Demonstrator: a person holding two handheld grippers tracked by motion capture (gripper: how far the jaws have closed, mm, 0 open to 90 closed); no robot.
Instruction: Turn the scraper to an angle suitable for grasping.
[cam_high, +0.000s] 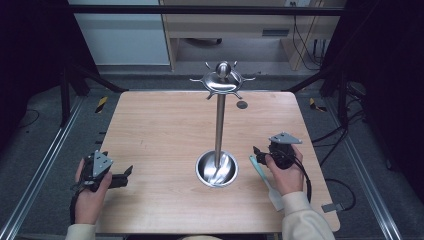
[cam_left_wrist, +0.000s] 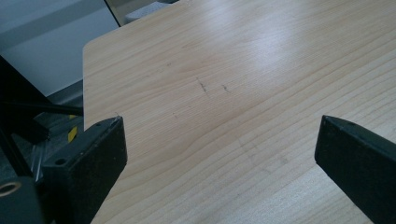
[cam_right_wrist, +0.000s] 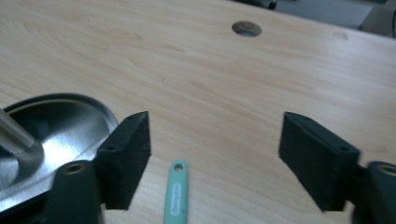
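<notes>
We hold the right gripper (cam_right_wrist: 215, 154) wide open over the mint spatula (cam_right_wrist: 176, 193) (light, stiff, probably slick); its slim handle between our jaws suits gripping.

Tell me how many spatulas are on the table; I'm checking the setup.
1: the spatula lies right of the metal stand, beside the right tool, its green handle between that tool's open jaws.

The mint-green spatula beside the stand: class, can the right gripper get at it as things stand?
Probably yes: the right gripper has its jaws open over the spatula handle, with only bare table around it.
</notes>
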